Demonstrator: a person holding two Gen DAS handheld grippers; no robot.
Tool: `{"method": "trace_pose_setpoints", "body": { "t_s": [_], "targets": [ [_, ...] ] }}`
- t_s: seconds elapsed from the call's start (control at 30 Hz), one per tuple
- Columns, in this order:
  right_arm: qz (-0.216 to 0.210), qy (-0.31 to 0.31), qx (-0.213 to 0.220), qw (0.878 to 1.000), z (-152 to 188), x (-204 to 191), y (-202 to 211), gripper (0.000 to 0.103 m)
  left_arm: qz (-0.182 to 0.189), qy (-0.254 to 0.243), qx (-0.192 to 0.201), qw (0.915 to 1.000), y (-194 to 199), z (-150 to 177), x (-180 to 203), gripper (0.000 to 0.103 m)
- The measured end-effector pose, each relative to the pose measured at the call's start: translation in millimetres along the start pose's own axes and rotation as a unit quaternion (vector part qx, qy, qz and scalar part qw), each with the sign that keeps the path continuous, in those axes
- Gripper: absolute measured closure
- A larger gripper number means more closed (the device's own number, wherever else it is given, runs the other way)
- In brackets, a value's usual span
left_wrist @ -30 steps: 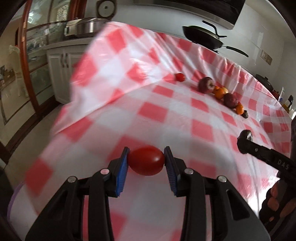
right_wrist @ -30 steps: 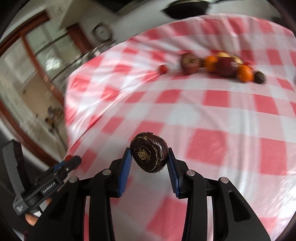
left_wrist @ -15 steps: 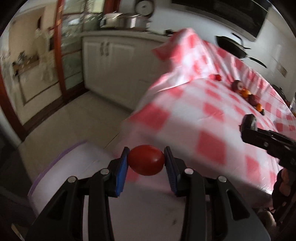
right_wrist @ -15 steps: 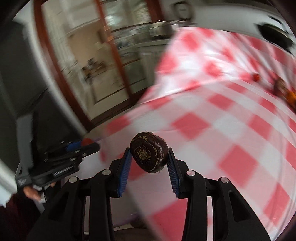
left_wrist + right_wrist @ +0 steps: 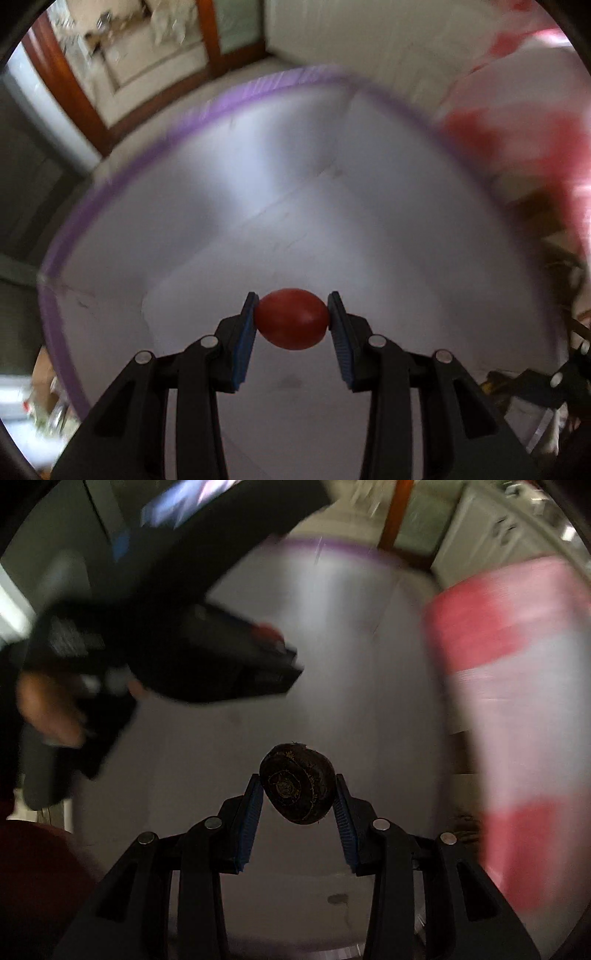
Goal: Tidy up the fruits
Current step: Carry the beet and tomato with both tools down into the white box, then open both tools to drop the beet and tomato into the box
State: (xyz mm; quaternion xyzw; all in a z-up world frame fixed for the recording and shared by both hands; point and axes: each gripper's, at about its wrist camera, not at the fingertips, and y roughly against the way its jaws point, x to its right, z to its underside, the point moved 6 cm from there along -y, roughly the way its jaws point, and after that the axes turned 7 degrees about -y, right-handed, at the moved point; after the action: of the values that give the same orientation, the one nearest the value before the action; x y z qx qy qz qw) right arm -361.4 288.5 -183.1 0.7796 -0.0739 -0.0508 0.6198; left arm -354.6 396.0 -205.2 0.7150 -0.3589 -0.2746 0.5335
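My left gripper (image 5: 291,320) is shut on a red tomato (image 5: 291,319) and holds it over the inside of a white bin with a purple rim (image 5: 236,96). My right gripper (image 5: 297,794) is shut on a dark purple round fruit (image 5: 297,788) and holds it above the same bin (image 5: 332,635). In the right wrist view the left gripper (image 5: 266,653) shows blurred at the upper left, over the bin, with a bit of the red tomato (image 5: 266,631) between its fingers.
The red-and-white checked tablecloth hangs down at the right edge in both views (image 5: 546,147) (image 5: 517,716). A wooden door frame (image 5: 66,85) and pale floor lie beyond the bin. Clutter lies on the floor at the lower left (image 5: 44,406).
Both grippers have swung off the table and down to the white bin beside it, each still holding its fruit. The table top and the row of fruits have left the views.
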Motion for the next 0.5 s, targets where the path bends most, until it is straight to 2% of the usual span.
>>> {"method": "trace_pose_setpoints", "body": {
  "t_s": [0.17,0.23,0.37,0.4,0.47,0.5],
  "targets": [
    [0.011,0.005,-0.088,0.996,-1,-9,-47,0.064,-0.011,0.034,-0.061,0.9975,-34,5,-14,0.064],
    [0.025,0.010,-0.101,0.995,1,-9,-56,0.064,-0.016,0.039,-0.074,0.9964,-42,8,-16,0.064],
    [0.011,-0.003,-0.101,0.995,1,-11,-55,0.063,-0.017,0.049,-0.073,0.9960,-43,10,-17,0.063],
    [0.010,-0.008,-0.099,0.995,1,-10,-54,0.060,-0.018,0.049,-0.074,0.9959,-43,9,-16,0.063],
    [0.007,-0.018,-0.088,0.996,0,-8,-48,0.047,-0.014,0.051,-0.069,0.9962,-40,9,-15,0.060],
    [0.003,-0.023,-0.078,0.997,1,-6,-42,0.038,0.003,0.059,-0.061,0.9964,-36,5,-9,0.056]
  ]
}}
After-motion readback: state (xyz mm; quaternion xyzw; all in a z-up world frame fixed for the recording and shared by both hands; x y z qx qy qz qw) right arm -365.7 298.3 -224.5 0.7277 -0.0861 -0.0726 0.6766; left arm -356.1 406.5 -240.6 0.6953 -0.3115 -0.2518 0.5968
